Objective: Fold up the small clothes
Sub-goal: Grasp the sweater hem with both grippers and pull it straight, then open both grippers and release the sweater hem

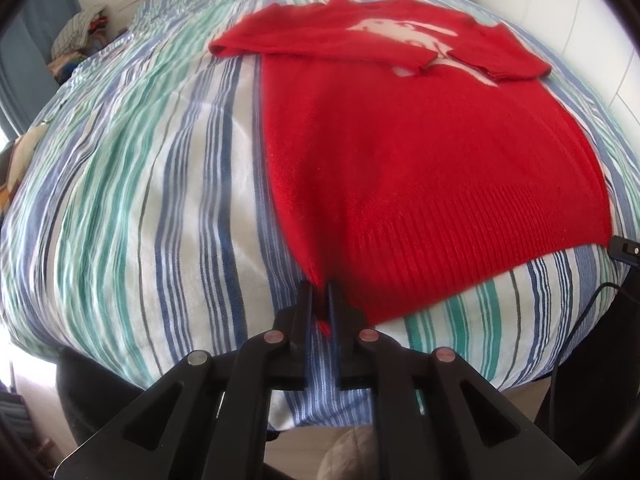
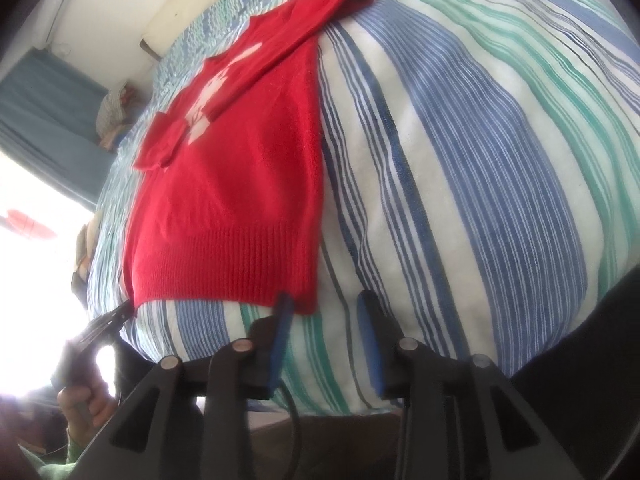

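Note:
A red knitted sweater with a white motif lies flat on the striped bedspread, both sleeves folded across its chest. My left gripper is shut on the sweater's near left hem corner, with red cloth between the pads. In the right wrist view the sweater lies left of centre. My right gripper is open just in front of the near right hem corner, its left finger touching the ribbed hem. The left gripper shows at the other hem corner.
The bed's near edge runs just under both grippers. A pile of clothes sits at the far left by a blue curtain. A black cable hangs at the right edge of the bed. White walls stand behind the bed.

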`<action>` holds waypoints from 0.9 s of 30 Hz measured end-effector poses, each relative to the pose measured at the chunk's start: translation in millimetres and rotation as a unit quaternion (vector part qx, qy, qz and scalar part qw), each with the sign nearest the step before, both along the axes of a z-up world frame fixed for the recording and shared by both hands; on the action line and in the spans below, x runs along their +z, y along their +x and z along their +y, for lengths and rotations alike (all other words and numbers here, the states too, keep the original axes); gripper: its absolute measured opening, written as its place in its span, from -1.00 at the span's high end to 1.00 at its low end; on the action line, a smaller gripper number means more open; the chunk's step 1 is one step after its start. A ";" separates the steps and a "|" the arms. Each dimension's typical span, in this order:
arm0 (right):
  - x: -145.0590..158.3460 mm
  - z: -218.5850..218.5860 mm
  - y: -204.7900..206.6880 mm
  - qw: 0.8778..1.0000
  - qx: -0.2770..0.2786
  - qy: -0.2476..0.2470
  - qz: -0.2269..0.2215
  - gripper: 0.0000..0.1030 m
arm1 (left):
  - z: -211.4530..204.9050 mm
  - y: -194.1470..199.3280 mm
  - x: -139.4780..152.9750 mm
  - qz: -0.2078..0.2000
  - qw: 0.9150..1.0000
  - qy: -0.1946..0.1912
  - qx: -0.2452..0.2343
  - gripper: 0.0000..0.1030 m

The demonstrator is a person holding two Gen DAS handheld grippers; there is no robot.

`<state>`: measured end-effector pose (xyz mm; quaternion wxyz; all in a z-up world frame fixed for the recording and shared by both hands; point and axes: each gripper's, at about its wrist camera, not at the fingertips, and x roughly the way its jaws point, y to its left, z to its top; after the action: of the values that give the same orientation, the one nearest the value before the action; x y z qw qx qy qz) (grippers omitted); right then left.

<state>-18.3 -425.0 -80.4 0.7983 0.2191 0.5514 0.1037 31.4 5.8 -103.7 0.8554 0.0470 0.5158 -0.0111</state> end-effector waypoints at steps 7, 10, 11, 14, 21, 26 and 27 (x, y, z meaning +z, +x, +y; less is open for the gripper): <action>4.5 -8.8 -10.3 0.999 0.007 -0.029 0.014 0.26 | 2.4 -7.9 7.4 -0.023 0.998 0.055 0.020 -0.84; 7.9 -17.8 -14.5 0.999 0.006 -0.049 0.020 0.24 | 17.4 -11.0 10.4 0.002 1.000 0.004 0.023 -0.84; 10.8 -21.3 -15.3 0.998 0.005 -0.060 0.020 0.21 | 22.7 -13.0 12.0 0.008 1.000 -0.010 0.028 -0.84; 27.7 -33.4 -15.5 0.994 -0.001 -0.110 0.004 0.13 | 36.9 -21.7 22.0 0.002 0.999 -0.026 0.045 -0.84; 72.9 -51.3 -0.5 0.979 0.000 -0.196 -0.053 -0.08 | 69.0 -28.8 51.5 -0.040 0.994 -0.038 0.098 -0.84; 86.6 -38.3 6.7 0.968 0.030 -0.234 -0.079 -0.08 | 82.0 -25.4 55.7 -0.049 0.990 -0.045 0.123 -0.84; 89.4 -33.8 7.9 0.966 0.037 -0.242 -0.086 -0.08 | 82.9 -25.1 55.7 -0.049 0.990 -0.043 0.125 -0.84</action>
<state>-10.4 -458.7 9.0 0.8678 -0.0106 0.4966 0.0152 6.3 88.7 -48.0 0.8755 -0.0545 0.4742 0.0756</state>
